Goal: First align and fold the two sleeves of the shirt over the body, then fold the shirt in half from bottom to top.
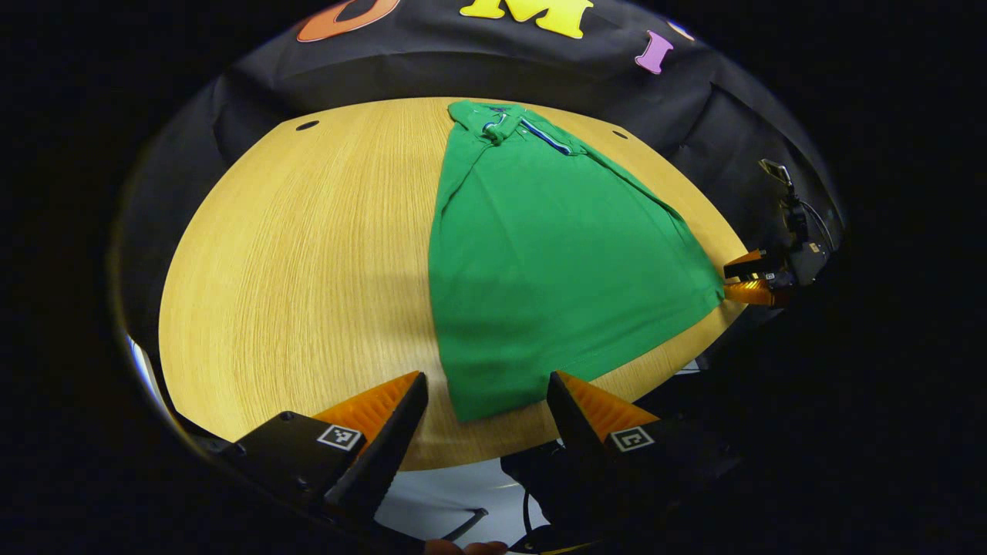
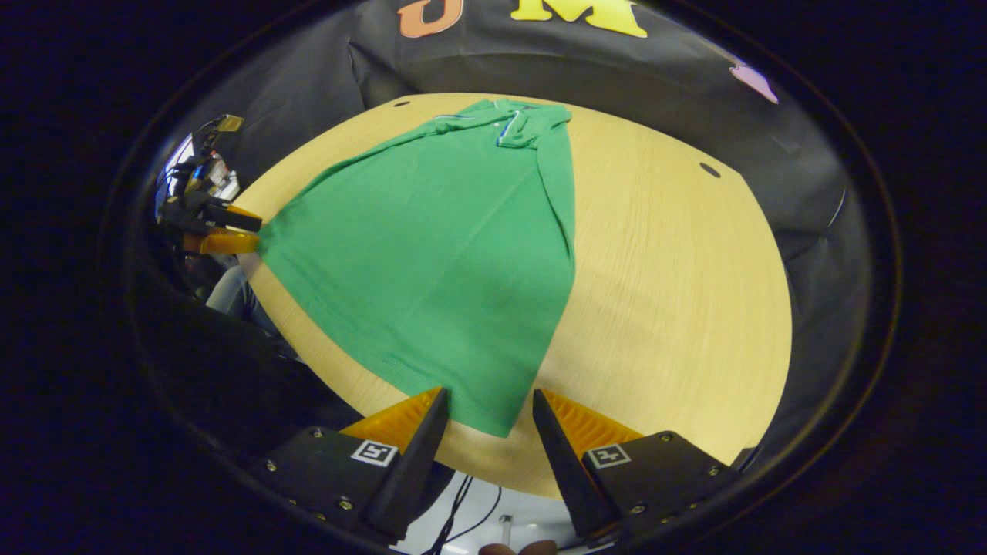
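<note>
My left gripper (image 1: 486,397) and right gripper (image 2: 486,412) both sit open at the hem corners of the green polo shirt (image 1: 540,254), mid-frame on the wooden table (image 1: 293,254); light, floppy fabric, so I'd pinch those corners.

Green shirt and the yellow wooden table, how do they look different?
The green polo shirt is soft, creased cloth; the yellow wooden table is hard, with fine grain lines. The shirt has a blue-trimmed collar; the table has small dark holes. The shirt covers part of the wider table. Both lie flat.
</note>
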A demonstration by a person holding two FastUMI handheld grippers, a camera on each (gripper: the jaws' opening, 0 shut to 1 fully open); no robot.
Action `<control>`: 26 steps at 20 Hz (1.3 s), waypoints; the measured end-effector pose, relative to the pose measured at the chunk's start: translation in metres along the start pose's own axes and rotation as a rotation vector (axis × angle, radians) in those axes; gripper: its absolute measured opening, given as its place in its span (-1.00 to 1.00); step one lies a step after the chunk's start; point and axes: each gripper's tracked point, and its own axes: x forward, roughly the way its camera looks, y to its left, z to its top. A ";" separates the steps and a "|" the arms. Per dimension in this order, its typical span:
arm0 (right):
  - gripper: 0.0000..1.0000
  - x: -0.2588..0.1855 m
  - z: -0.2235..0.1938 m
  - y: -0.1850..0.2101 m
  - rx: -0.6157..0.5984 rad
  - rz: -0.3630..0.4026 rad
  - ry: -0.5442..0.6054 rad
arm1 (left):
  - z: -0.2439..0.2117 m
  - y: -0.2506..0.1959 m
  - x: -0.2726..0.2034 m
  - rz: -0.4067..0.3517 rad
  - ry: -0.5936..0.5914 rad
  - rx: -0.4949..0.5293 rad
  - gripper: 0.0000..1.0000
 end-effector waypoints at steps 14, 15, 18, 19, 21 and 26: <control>-0.43 0.017 0.029 0.018 -0.135 0.005 -0.044 | 0.020 -0.018 0.022 0.034 -0.040 0.041 -0.60; -0.97 0.017 0.027 0.018 -0.117 0.009 -0.036 | 0.020 -0.018 0.023 0.030 -0.036 0.027 -0.72; -0.99 0.012 0.035 0.024 -0.050 0.065 -0.030 | 0.025 -0.029 0.019 -0.059 -0.022 -0.049 -0.93; -0.99 0.008 0.044 0.024 -0.024 0.080 -0.045 | 0.031 -0.029 0.016 -0.064 -0.033 -0.052 -0.94; -0.99 0.001 0.059 0.026 0.004 0.107 -0.077 | 0.041 -0.030 0.010 -0.077 -0.054 -0.056 -0.94; -0.99 -0.013 0.097 0.023 0.062 0.139 -0.151 | 0.067 -0.038 0.002 -0.126 -0.104 -0.076 -0.94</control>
